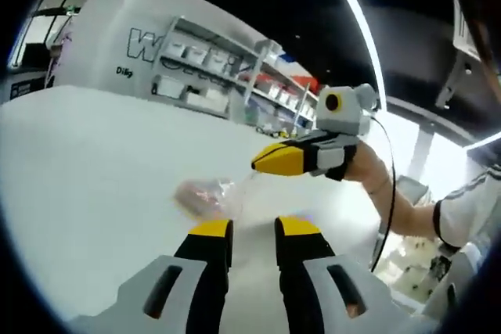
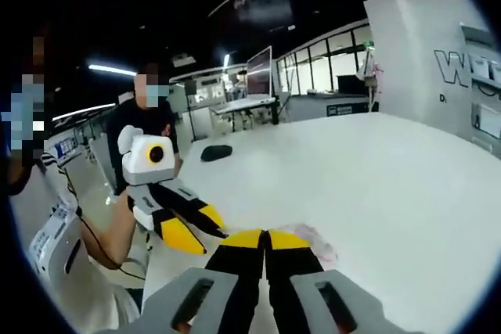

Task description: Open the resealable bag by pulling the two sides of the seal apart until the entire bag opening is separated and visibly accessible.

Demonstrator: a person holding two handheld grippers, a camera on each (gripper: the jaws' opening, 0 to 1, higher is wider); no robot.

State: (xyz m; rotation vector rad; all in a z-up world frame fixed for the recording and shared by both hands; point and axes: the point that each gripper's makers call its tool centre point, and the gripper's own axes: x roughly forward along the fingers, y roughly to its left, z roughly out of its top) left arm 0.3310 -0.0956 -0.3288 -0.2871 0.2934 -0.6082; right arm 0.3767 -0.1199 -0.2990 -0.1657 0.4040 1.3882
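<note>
A small clear resealable bag (image 1: 205, 196) with pinkish contents lies on the white table (image 1: 86, 177). In the left gripper view, my left gripper (image 1: 254, 229) stands open just short of the bag, nothing between its yellow-tipped jaws. My right gripper (image 1: 260, 164) reaches in from the right, its jaws closed on the bag's clear upper edge, which is drawn up toward it. In the right gripper view, my right gripper (image 2: 266, 235) is shut, and the bag (image 2: 315, 242) shows just past its tips on the right. The left gripper (image 2: 196, 231) sits to the left with its jaws spread.
Shelves of boxes (image 1: 235, 76) and a white wall with lettering (image 1: 117, 37) stand beyond the table. A black object (image 2: 216, 152) lies far off on the table. A person (image 2: 149, 127) stands past the table edge. A cable (image 1: 389, 193) hangs along an arm.
</note>
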